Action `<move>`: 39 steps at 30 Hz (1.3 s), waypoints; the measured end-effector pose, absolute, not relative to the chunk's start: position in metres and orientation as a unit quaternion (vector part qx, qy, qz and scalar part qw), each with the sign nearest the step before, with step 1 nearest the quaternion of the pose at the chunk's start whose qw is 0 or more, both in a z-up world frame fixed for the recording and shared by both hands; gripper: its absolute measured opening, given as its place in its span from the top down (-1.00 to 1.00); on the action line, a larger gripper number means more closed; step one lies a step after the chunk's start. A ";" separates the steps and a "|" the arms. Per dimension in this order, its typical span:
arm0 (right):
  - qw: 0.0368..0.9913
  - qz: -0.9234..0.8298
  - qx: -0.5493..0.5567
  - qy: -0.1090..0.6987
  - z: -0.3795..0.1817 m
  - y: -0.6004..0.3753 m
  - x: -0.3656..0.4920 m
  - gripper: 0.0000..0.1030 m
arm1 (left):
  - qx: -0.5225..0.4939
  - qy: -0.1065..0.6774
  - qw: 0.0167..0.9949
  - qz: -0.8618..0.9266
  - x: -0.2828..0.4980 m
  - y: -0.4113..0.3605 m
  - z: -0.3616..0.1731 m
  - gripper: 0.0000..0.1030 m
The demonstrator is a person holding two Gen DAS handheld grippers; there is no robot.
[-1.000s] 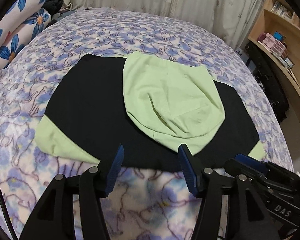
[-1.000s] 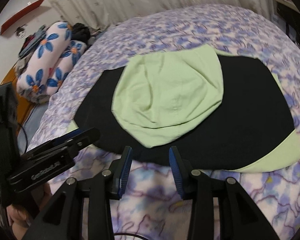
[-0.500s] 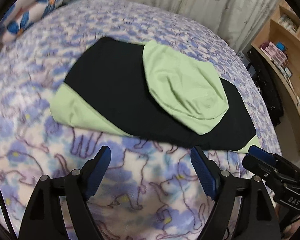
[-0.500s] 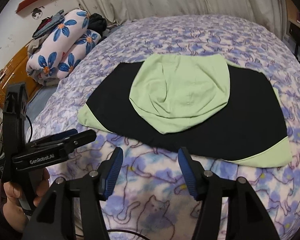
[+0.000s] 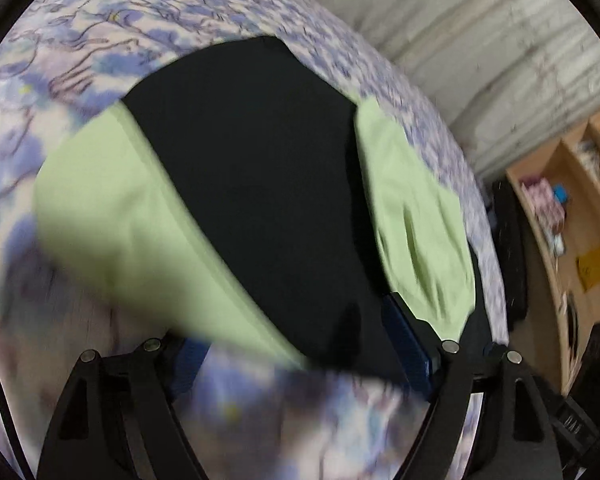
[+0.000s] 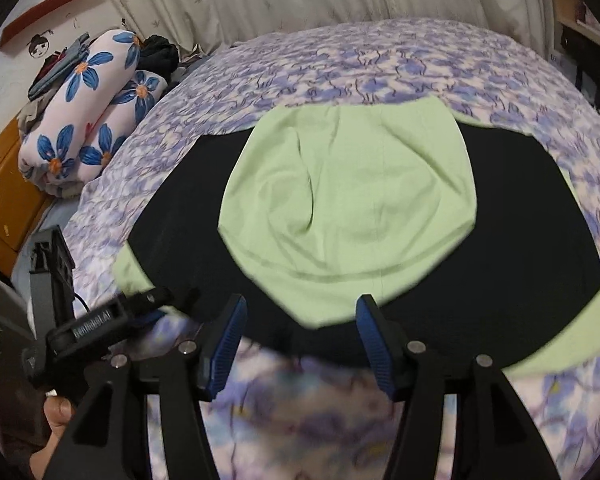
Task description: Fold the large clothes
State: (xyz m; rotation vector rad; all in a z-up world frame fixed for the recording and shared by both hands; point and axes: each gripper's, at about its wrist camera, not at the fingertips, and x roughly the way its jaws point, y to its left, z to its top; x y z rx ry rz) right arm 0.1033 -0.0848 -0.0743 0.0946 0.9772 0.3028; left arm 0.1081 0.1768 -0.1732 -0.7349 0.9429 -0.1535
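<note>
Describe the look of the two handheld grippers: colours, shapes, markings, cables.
Both are black plastic. The right gripper has two angular fingers with ribbed blue pads and silver pivot screws. The left gripper matches, with white lettering on its side and a thin black cable behind.

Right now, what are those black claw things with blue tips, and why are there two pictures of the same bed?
They are tongs a person holds, one in each hand, each with a small camera looking along its two fingers. So one picture looks from the left tongs, the other from the right tongs. The left tongs also show at the side of the right picture. On the flowery bedspread lies a black and light green garment, partly folded. Both tongs are open at its near edge and hold nothing yet.
</note>
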 end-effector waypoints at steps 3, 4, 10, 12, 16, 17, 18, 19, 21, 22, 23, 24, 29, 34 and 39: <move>0.882 0.135 0.024 0.451 -0.078 -0.079 0.124 -0.10 | -0.366 0.422 0.827 -0.061 0.130 0.184 -0.180 -0.54; 0.885 0.129 0.020 0.448 -0.079 -0.078 0.129 -0.03 | -0.370 0.412 0.831 -0.055 0.137 0.187 -0.180 -0.53; 0.880 0.090 -0.020 0.465 -0.112 -0.071 0.169 0.77 | -0.359 0.377 0.854 -0.016 0.147 0.197 -0.173 0.74; 0.865 0.089 -0.034 0.493 -0.136 -0.068 0.174 0.80 | -0.318 0.370 0.873 -0.003 0.143 0.186 -0.162 0.81; 0.881 0.090 -0.057 0.460 -0.145 -0.063 0.161 0.80 | -0.223 0.341 0.913 0.008 0.137 0.156 -0.123 0.86; 0.882 0.093 -0.049 0.460 -0.145 -0.065 0.160 0.79 | -0.208 0.327 0.922 -0.004 0.136 0.146 -0.108 0.86; 0.881 0.097 -0.035 0.461 -0.145 -0.069 0.161 0.79 | -0.199 0.320 0.926 -0.014 0.136 0.139 -0.096 0.86; 0.878 0.107 -0.010 0.466 -0.145 -0.077 0.162 0.79 | -0.182 0.311 0.932 -0.029 0.136 0.125 -0.079 0.86; 0.870 0.125 0.037 0.476 -0.144 -0.090 0.162 0.79 | -0.154 0.301 0.940 -0.047 0.141 0.104 -0.057 0.86; 0.863 0.139 0.065 0.482 -0.143 -0.099 0.162 0.79 | -0.136 0.294 0.944 -0.064 0.142 0.086 -0.044 0.86; 0.856 0.149 0.087 0.487 -0.142 -0.104 0.160 0.79 | -0.125 0.290 0.946 -0.078 0.144 0.073 -0.036 0.86; 0.847 0.163 0.118 0.492 -0.141 -0.113 0.156 0.79 | -0.107 0.284 0.948 -0.097 0.146 0.052 -0.026 0.86; 0.847 0.137 0.215 0.467 -0.115 -0.187 0.108 0.80 | -0.024 0.277 0.944 -0.175 0.141 -0.045 -0.001 0.86; 0.873 -0.033 0.218 0.435 -0.103 -0.284 0.058 0.80 | 0.041 0.306 0.919 -0.246 0.139 -0.145 -0.026 0.84; 0.855 -0.092 0.238 0.451 -0.120 -0.336 0.037 0.80 | 0.139 0.399 0.871 -0.253 0.137 -0.219 -0.112 0.71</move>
